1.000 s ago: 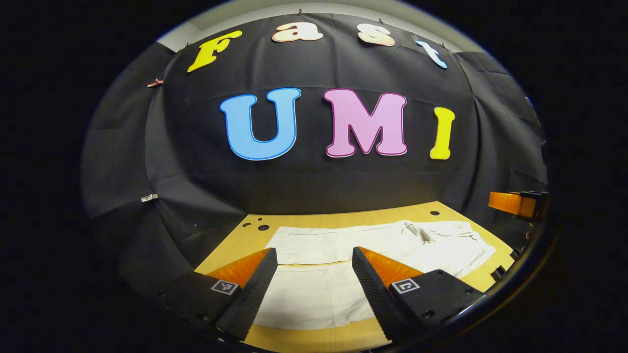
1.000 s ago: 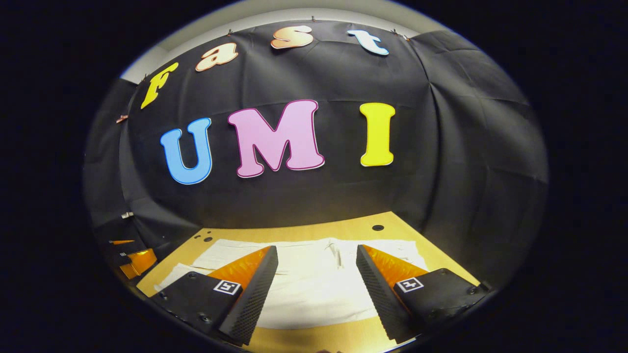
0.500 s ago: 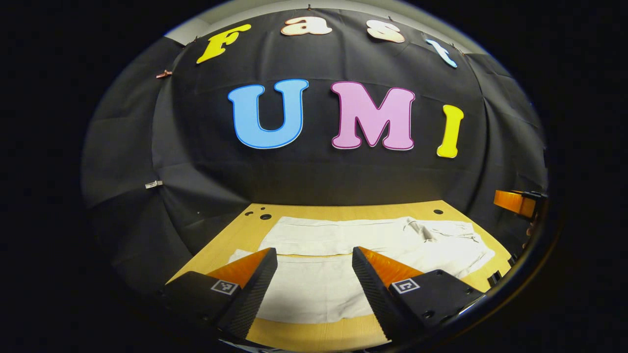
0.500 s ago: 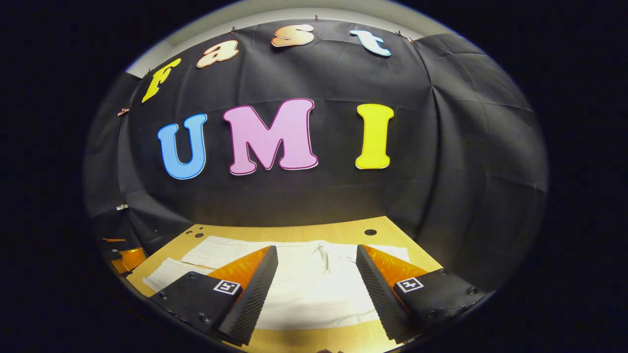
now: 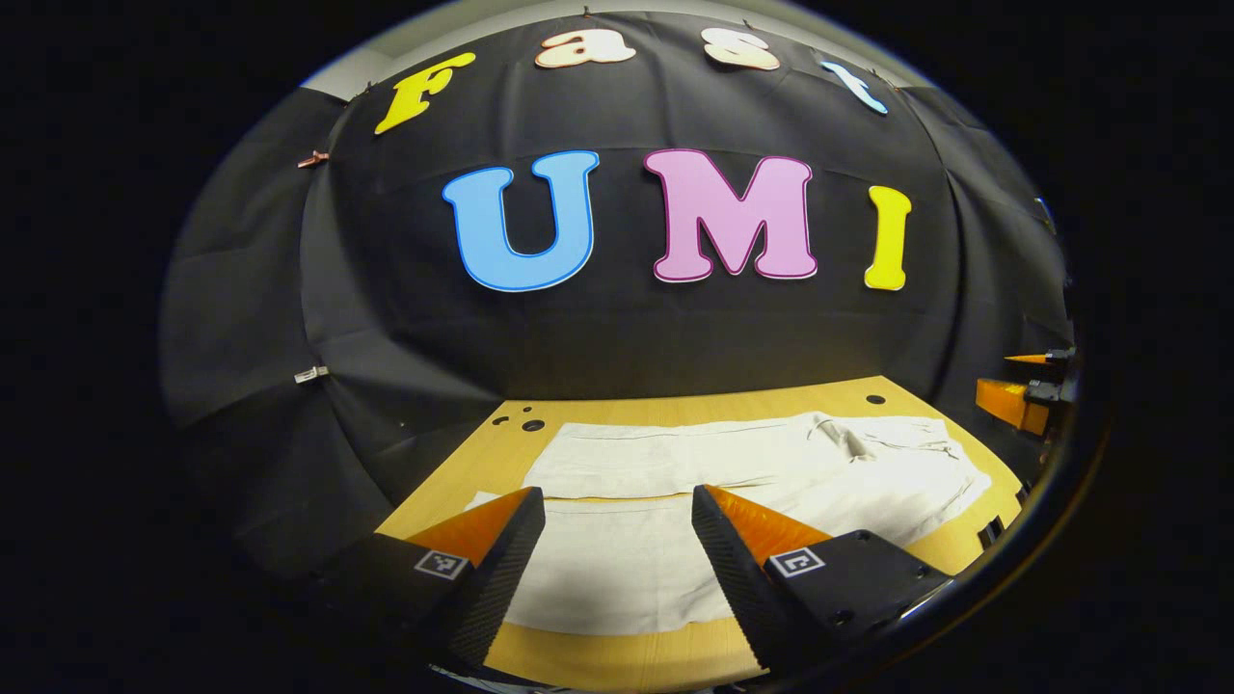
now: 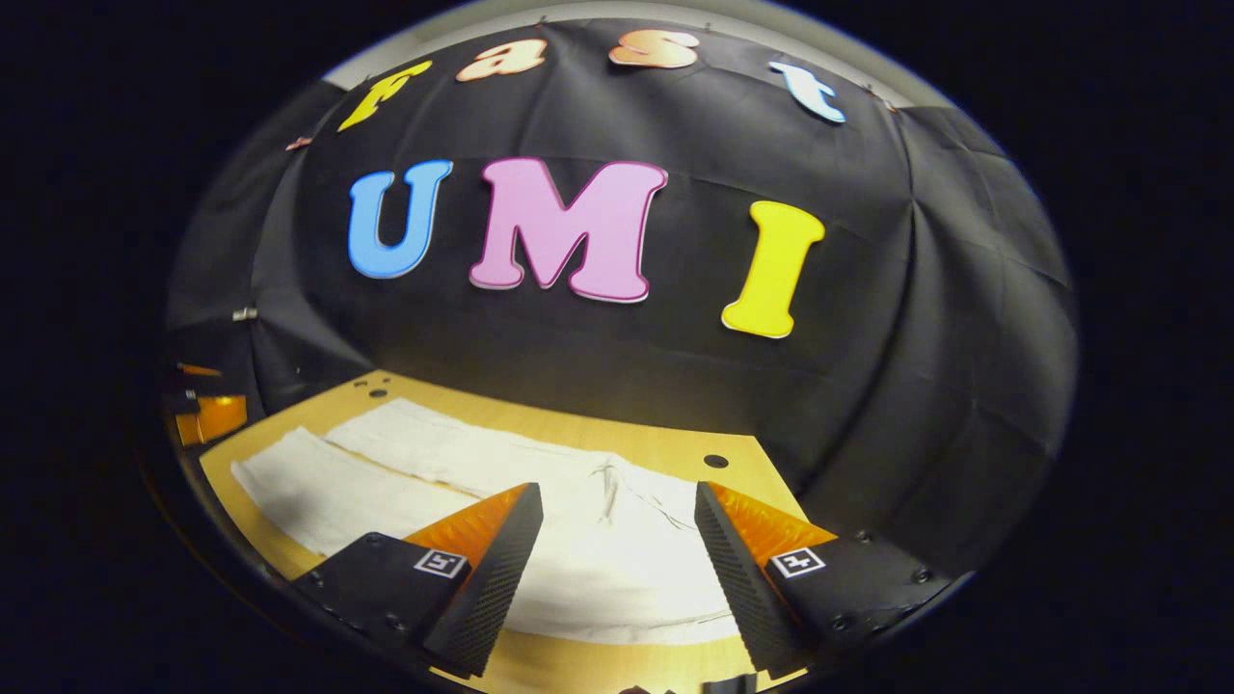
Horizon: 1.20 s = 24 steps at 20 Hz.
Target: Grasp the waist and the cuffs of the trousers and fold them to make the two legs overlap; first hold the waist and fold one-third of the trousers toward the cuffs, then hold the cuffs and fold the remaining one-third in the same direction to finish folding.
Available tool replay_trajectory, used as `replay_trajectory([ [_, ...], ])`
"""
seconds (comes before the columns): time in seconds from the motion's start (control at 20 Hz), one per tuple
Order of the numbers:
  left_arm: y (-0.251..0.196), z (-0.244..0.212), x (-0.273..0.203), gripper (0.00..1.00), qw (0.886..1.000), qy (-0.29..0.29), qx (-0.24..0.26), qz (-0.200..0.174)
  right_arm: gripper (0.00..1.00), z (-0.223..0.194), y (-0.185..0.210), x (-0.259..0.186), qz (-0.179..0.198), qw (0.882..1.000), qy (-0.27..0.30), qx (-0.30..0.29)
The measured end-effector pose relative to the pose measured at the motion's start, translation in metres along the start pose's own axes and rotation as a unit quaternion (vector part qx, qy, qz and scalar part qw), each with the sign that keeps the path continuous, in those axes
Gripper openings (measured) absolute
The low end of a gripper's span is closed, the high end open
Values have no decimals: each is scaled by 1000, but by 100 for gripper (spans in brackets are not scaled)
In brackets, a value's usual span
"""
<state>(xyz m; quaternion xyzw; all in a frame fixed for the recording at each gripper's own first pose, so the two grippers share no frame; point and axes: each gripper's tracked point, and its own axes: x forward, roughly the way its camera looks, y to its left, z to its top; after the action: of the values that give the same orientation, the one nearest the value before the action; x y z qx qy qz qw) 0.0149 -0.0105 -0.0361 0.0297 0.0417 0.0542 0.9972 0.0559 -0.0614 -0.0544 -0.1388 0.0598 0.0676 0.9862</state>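
Two views, taken one after the other.

Left gripper view, trousers: pale cream cloth trousers (image 5: 733,482) lie flat and spread along the light wooden table (image 5: 617,660), both legs side by side, running across from left to right.
Left gripper view, waist end: the bunched, wrinkled part with seams sits toward the right of the table.
Left gripper view, left gripper (image 5: 617,549): its two fingers stand wide apart, released, holding nothing.
Left gripper view, cloth against the jaws: the near leg shows in the gap between the fingers and runs on behind both of them; whether the tips touch the cloth I cannot tell.
Left gripper view, table edge: a bare strip of wood shows just in front of the near hem.
Left gripper view, other tool: part of the right gripper (image 5: 1024,400) peeks in at the far right edge, beside the waist end.

Right gripper view, trousers (image 6: 463,472): the same cream cloth stretches away to the left along the table (image 6: 598,443), tilted in this view.
Right gripper view, right gripper (image 6: 617,549): fingers spread, released, nothing between them but air.
Right gripper view, cloth against the jaws: the seamed waist part lies in the gap between the two fingers and under them; contact cannot be told.
Right gripper view, other tool: the left gripper (image 6: 207,414) shows small at the far left edge, near the cuff end.
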Motion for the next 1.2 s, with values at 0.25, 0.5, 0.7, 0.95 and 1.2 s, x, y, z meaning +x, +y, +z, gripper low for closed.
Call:
replay_trajectory([
  [0.25, 1, -11, 6, 97, 1000, 19, -5, 18, 98, -34, -26, 11, 8, 995, 34, -95],
  [0.5, 6, -24, 7, 97, 998, 42, -4, 44, 98, -83, -68, 23, 37, 973, 86, -211],
  [0.7, 6, -35, 14, 98, 996, 60, 0, 63, 98, -140, -102, 21, 71, 949, 143, -272],
  [0.95, -2, -47, 16, 97, 994, 78, 6, 81, 98, -197, -141, 16, 119, 910, 191, -347],
  [1.2, -8, -66, 13, 98, 990, 104, 4, 99, 98, -241, -163, 9, 175, 862, 233, -414],
])
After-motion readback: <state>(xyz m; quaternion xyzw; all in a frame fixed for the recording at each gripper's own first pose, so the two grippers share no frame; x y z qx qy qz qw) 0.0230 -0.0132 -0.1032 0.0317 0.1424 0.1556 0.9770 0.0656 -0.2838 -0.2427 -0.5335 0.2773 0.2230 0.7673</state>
